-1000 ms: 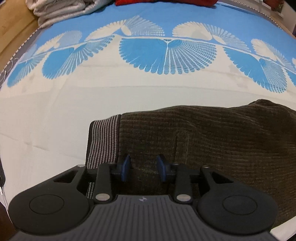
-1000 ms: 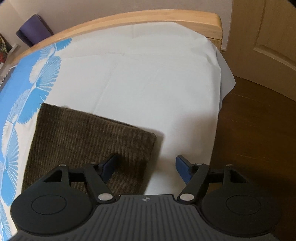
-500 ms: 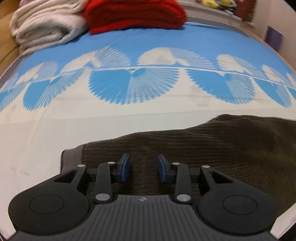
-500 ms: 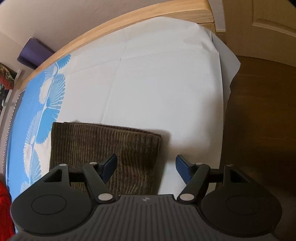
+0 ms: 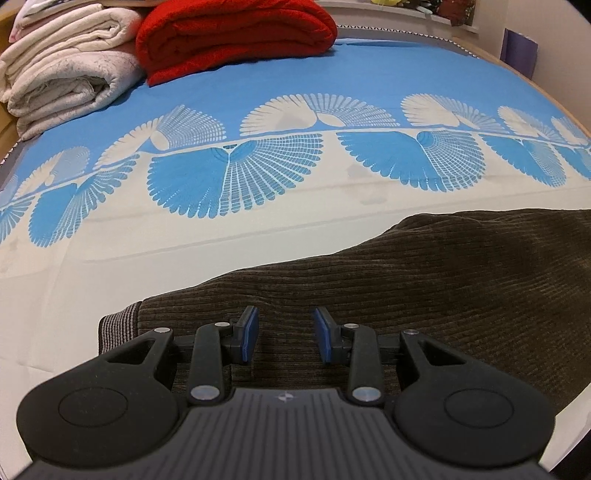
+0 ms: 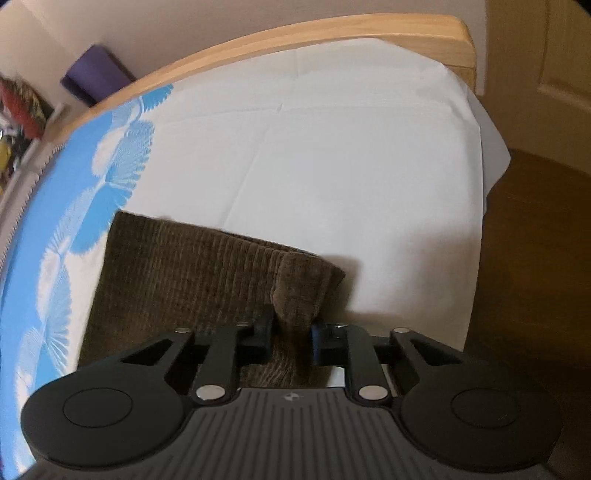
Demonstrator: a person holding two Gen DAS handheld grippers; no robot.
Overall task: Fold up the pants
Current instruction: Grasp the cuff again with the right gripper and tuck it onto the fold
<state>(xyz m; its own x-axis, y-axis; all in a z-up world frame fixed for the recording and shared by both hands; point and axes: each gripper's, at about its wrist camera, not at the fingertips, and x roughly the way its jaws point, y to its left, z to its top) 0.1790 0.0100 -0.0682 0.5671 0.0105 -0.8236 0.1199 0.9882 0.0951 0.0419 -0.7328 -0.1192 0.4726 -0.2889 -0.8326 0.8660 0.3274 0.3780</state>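
Brown corduroy pants [image 5: 424, 295], folded, on bedspread [image 5: 295, 74]. Corner bunched and pinched between fingers of right claw [image 6: 290, 332]. Left claw [image 5: 285, 334] parted over fabric near waistband [image 5: 116, 326], gripping nothing. Red blanket [image 5: 236, 33] far ahead.

One pair of pants [image 5: 424, 280], one red blanket [image 5: 236, 33], two grippers.

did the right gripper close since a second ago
Yes. The right gripper, earlier wide open over the white sheet, now pinches a bunched corner of the pants.
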